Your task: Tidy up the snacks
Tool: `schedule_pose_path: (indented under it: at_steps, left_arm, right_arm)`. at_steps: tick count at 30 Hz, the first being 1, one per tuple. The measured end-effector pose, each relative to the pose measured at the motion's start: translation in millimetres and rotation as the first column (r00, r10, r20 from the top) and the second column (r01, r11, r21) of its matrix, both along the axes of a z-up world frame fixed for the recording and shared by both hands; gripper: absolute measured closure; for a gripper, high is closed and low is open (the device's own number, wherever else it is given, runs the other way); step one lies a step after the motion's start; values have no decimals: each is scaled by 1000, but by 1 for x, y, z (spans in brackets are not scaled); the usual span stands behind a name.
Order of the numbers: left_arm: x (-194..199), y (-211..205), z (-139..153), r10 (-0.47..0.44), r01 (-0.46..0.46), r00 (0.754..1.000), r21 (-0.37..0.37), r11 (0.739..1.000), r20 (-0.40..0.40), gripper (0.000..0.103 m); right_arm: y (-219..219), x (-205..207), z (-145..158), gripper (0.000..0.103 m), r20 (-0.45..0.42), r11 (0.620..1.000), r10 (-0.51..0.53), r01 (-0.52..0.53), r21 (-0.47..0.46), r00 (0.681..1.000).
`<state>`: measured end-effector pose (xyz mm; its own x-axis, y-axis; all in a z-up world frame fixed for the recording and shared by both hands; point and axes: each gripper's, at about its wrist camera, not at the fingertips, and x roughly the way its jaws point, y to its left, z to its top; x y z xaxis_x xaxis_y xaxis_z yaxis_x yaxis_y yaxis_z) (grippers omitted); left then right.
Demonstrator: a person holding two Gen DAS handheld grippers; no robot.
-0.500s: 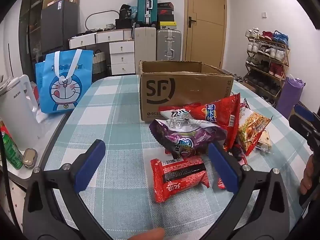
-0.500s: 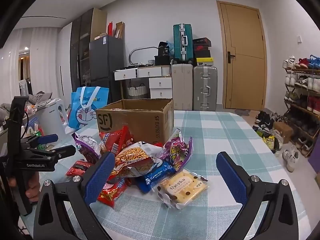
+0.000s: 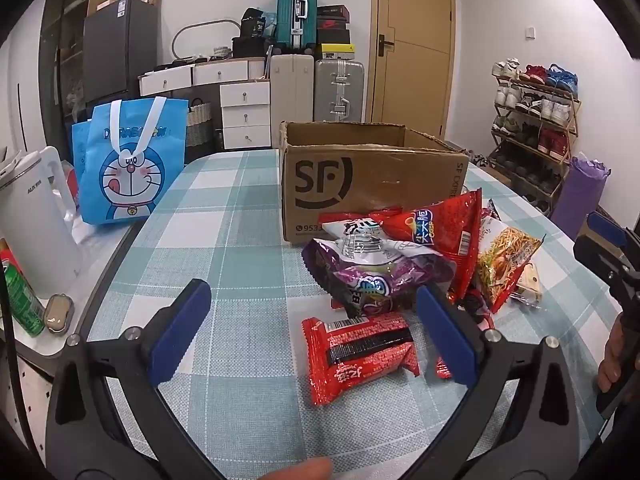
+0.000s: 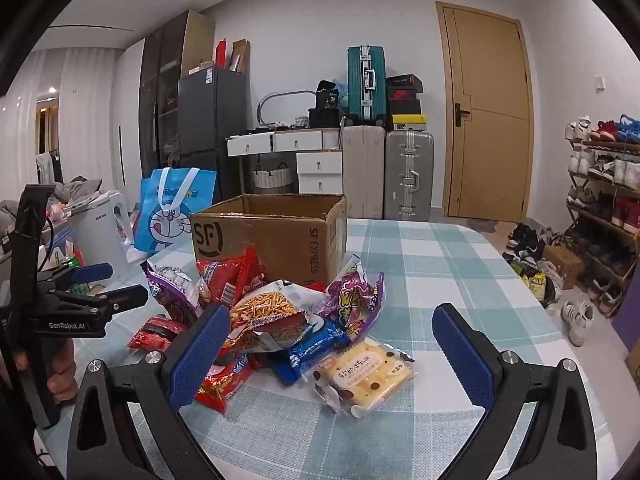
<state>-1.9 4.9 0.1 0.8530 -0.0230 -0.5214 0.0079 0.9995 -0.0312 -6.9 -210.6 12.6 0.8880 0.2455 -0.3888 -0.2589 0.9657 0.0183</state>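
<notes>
A pile of snack packets lies on the checked tablecloth in front of an open cardboard box. In the left wrist view a small red packet lies nearest, just inside the right finger of my open left gripper; behind it sit a purple bag, a red chip bag and a noodle-snack bag. My right gripper stands open over a yellow biscuit pack and a blue packet, touching neither. Neither gripper holds anything.
A blue cartoon tote bag and a white kettle stand at the table's left; a green can sits beside them. Suitcases, drawers, a door and a shoe rack line the room behind. Bare tablecloth lies left of the pile.
</notes>
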Motion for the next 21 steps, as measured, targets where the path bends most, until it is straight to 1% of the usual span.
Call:
schedule_pose_path:
  at_steps: [21]
  left_arm:
    - [2, 4, 0, 0, 0, 1000, -2, 1000, -1, 1]
  right_arm:
    - [4, -3, 1, 0, 11, 1000, 21, -21, -4, 1000]
